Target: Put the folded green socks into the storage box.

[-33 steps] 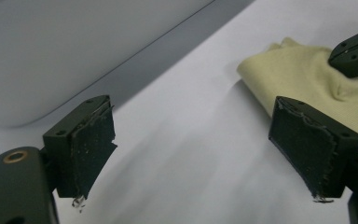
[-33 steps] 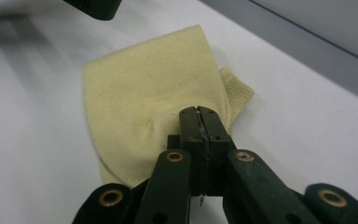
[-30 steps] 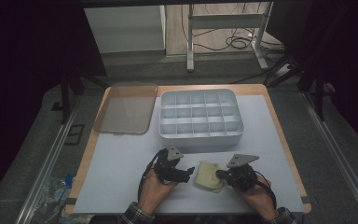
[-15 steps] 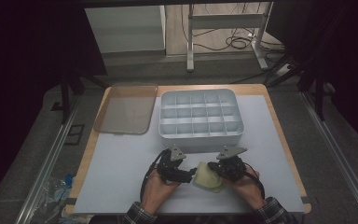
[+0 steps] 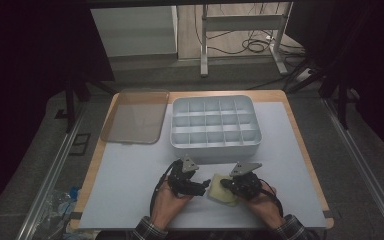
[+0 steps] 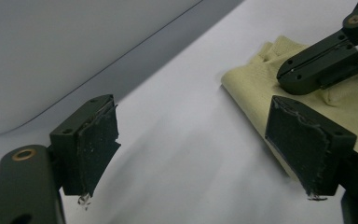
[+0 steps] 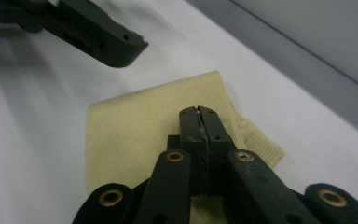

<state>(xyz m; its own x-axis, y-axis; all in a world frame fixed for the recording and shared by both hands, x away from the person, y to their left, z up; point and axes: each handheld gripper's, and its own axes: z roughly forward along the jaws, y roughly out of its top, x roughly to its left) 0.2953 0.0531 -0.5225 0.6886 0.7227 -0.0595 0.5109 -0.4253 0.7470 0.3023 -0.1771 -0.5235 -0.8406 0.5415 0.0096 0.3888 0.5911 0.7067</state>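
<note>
On table | right tool (image 7: 199, 122) closed over yellow cloth (image 7: 135, 135) | left tool (image 6: 205, 154) open

bare white table (image 5: 130, 190) lies open left of the left gripper (image 5: 202, 186) and right of the right gripper (image 5: 225, 184). ahead, the compartment box (image 5: 214, 146) wall blocks the way, close by. between the grippers the yellow cloth (image 5: 219, 190) takes the gap.

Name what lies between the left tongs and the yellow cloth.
Nothing: in the left gripper view, bare white table separates the open left tongs from the yellow cloth.
</note>
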